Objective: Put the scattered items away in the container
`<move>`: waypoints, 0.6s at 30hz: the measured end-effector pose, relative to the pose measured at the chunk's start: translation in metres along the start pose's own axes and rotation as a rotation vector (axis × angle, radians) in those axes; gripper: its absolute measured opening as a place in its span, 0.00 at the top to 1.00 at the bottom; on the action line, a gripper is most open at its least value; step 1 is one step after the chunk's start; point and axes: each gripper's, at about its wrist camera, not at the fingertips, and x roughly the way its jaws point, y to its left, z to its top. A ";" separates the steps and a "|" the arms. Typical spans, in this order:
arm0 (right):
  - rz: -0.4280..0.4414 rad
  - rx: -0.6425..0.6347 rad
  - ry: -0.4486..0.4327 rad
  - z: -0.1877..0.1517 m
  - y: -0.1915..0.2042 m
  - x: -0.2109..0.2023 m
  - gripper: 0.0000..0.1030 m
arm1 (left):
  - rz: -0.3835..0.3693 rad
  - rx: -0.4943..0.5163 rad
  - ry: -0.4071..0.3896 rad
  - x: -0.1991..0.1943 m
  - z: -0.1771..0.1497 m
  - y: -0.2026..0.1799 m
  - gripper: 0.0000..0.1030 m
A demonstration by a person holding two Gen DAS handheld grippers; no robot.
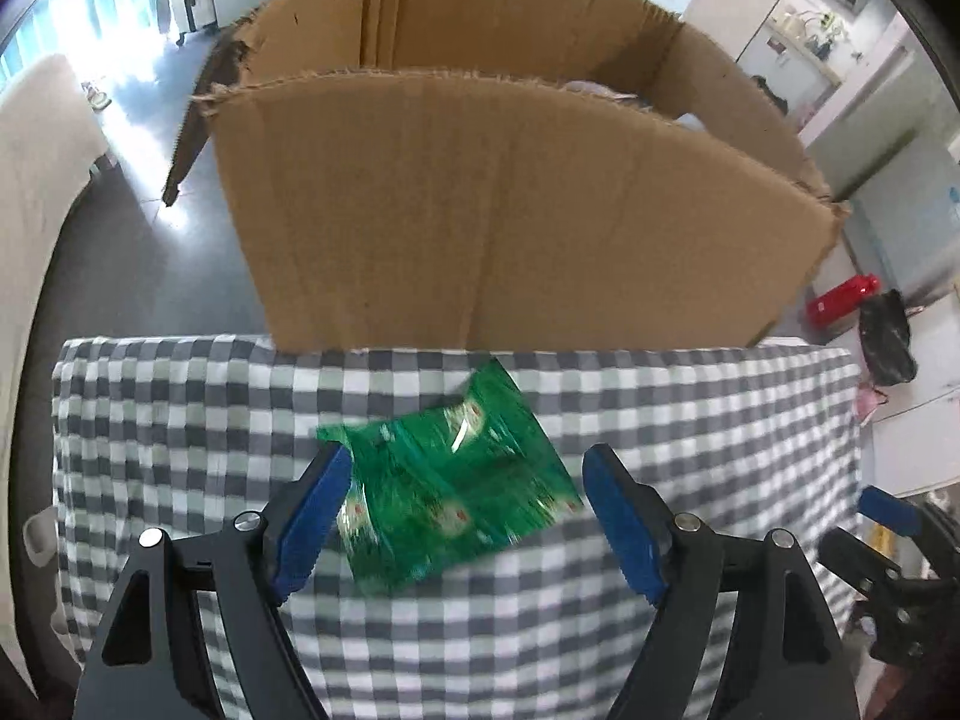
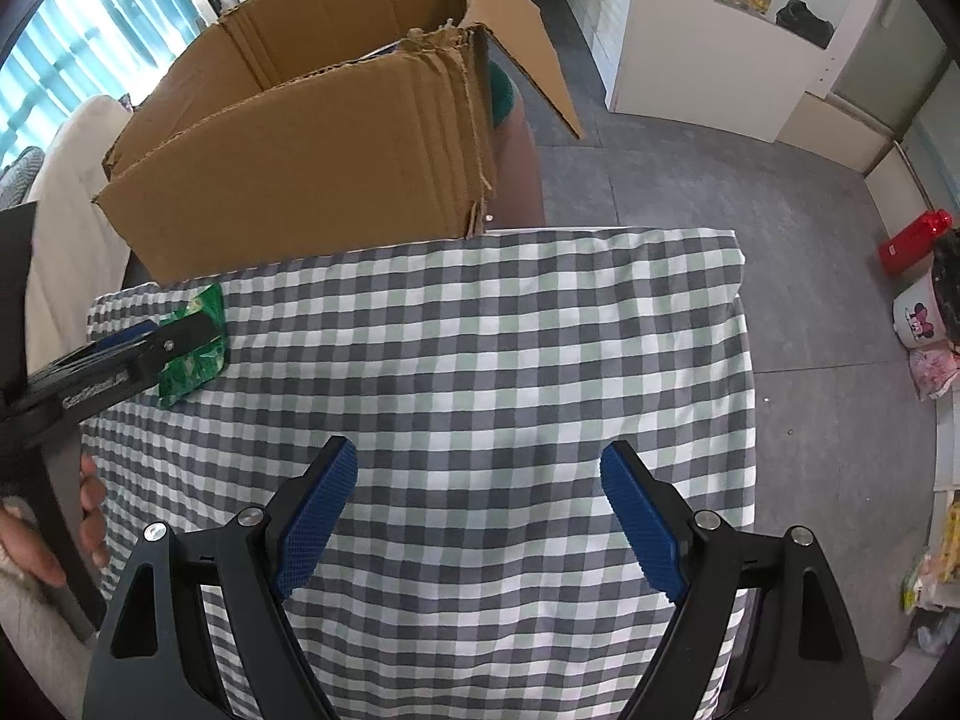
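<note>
Left gripper [image 1: 465, 510]: jaws spread, either side of the green packet, not pinching it.
Right gripper [image 2: 477, 516]: jaws spread, holding nothing.
Green packet [image 1: 456, 480]: on the checked cloth [image 2: 480, 330], near its far edge.
Cardboard box [image 1: 510, 210]: open, just beyond that edge.

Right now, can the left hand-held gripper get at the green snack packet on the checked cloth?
Probably yes. The left hand-held gripper is open with its blue fingers on either side of the green snack packet, and nothing lies between them. The cardboard box stands behind the packet, out of the way.
</note>
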 end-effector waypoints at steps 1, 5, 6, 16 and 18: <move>-0.002 0.003 0.001 0.000 -0.002 0.000 0.19 | 0.007 -0.009 0.013 0.009 0.000 0.001 0.20; -0.012 0.012 0.012 0.000 -0.009 0.002 0.19 | 0.034 0.014 -0.001 0.021 0.005 -0.004 0.11; -0.013 0.011 0.015 0.000 -0.010 0.003 0.19 | 0.036 0.029 -0.002 0.022 0.005 -0.005 0.11; -0.001 0.023 0.016 0.004 -0.013 0.001 0.19 | -0.033 -0.046 -0.028 -0.002 -0.005 0.039 0.64; 0.000 0.021 0.019 0.004 -0.011 0.001 0.19 | -0.034 -0.045 -0.032 -0.006 -0.006 0.044 0.66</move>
